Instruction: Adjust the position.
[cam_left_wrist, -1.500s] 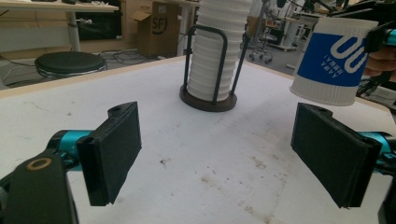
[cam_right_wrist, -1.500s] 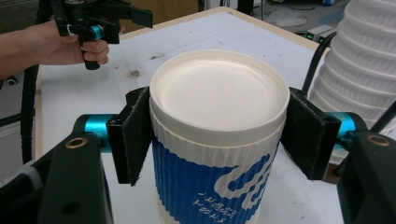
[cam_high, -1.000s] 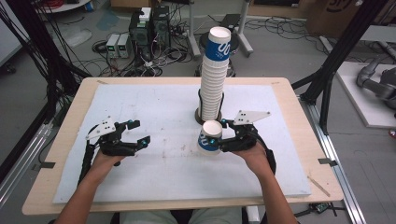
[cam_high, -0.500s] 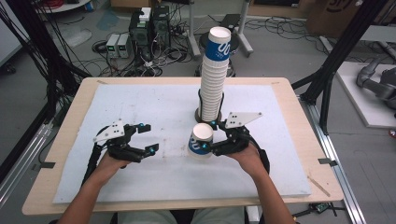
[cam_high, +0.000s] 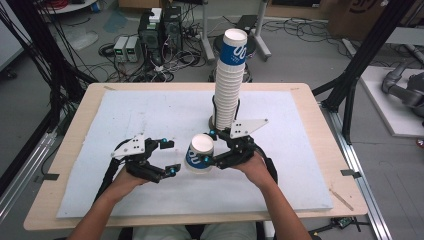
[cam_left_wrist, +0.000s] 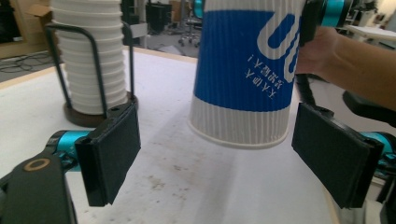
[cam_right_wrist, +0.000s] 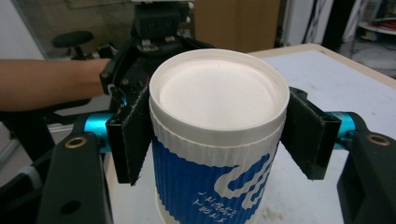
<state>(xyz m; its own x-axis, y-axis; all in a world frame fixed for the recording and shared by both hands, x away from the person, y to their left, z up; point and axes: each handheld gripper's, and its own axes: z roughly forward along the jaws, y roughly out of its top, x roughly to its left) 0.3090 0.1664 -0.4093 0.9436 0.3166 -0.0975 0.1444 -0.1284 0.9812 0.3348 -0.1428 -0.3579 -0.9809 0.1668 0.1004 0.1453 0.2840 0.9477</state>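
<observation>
- The paper cup (cam_high: 200, 153) hangs above the white mat (cam_high: 125, 115), just in front of the stack of cups (cam_high: 230, 80) and a little to its left in the high view.
- It is held upside down: its closed white base faces up toward the high camera, and its open mouth points down at the mat.
- Its long axis stands near upright, leaning slightly, with the base end tipped toward the left gripper (cam_high: 167, 157).
- The cup wall is ribbed card, blue over most of its height with white curved marks and small printed characters, and a plain white ribbed band at each end.
- In the right gripper view the base is a flat, round, recessed disc inside a raised rim.
- The right gripper (cam_right_wrist: 217, 135) is clamped on the cup, one black padded jaw pressing on each side of the wall near the base end.
- The left gripper has its jaws apart, one on either side of the cup's mouth end, without touching it, as the left gripper view shows.
- The stack of cups is a tall white ribbed column topped by one blue cup, standing in a dark wire holder (cam_left_wrist: 88, 70) with a round base.
- The mat covers a pale wooden table (cam_high: 310, 100).
</observation>
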